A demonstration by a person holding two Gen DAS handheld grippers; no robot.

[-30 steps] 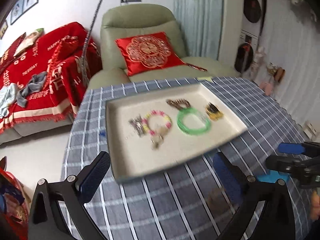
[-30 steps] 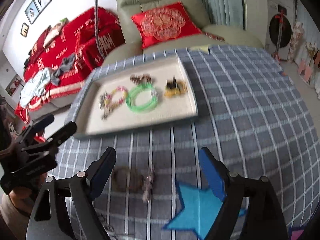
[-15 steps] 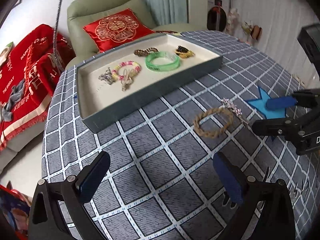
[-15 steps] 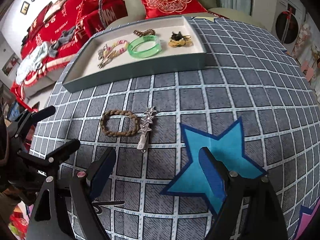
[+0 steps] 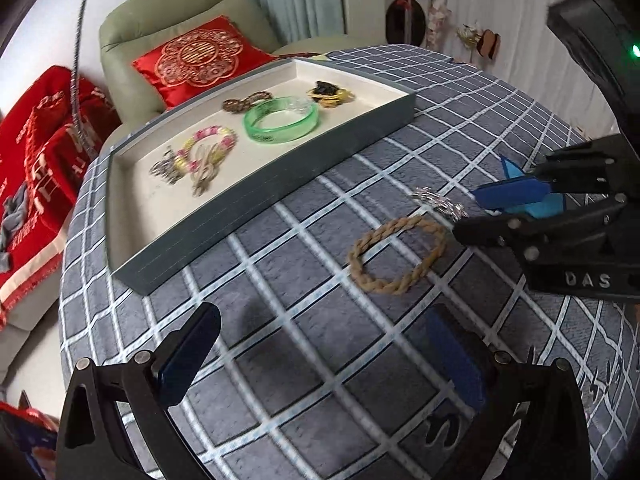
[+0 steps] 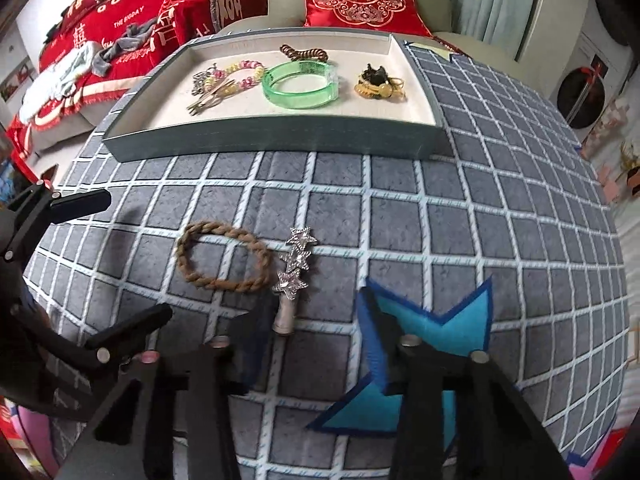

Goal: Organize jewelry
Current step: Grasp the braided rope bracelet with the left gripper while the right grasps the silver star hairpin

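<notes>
A brown braided rope bracelet lies on the checked tablecloth with a silver star hair clip beside it. My right gripper is open, low over the cloth, its fingers either side of the clip's near end; it also shows in the left wrist view. My left gripper is open and empty, just short of the bracelet; it also shows in the right wrist view. The grey tray beyond holds a green bangle, a beaded bracelet and other pieces.
A blue star patch lies on the cloth right of the clip. An armchair with a red cushion stands behind the table. A sofa with a red throw is at the far left. The table edge curves close on the left.
Both grippers have dropped lower and moved in toward the bracelet and clip. The right gripper's fingers now flank the clip's near end. The jewelry has not moved.
</notes>
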